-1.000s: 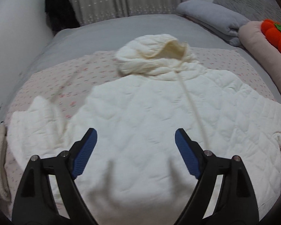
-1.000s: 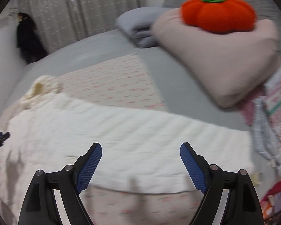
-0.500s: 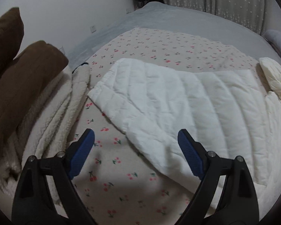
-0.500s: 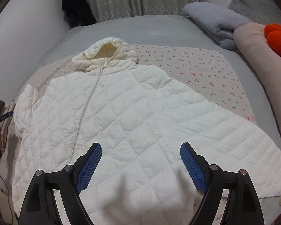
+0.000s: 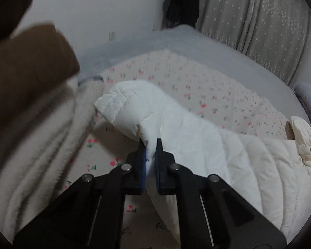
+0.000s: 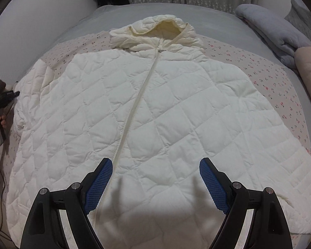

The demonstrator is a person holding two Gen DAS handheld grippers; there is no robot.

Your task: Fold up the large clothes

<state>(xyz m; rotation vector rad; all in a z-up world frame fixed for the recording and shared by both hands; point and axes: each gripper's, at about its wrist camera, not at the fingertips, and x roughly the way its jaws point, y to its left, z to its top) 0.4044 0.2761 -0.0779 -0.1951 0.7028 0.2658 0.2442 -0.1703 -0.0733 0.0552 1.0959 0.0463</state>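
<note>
2 close downward views, shared jacket (image 6: 155, 108)

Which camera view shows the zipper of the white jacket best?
The right wrist view: the zipper runs fully visible down the spread white quilted jacket, from hood to hem. The left wrist view shows only a sleeve and the hood, no zipper.

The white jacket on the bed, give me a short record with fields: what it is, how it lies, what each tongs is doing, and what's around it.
item: white quilted jacket with hood
lay: spread flat, front up, zipper closed
surface: cherry-print sheet on a grey bed
left tongs: shut on the sleeve, near its cuff
right tongs: open, over the jacket's lower front, holding nothing
nearby: grey blanket, brown cushion
fold: not yet begun
</note>
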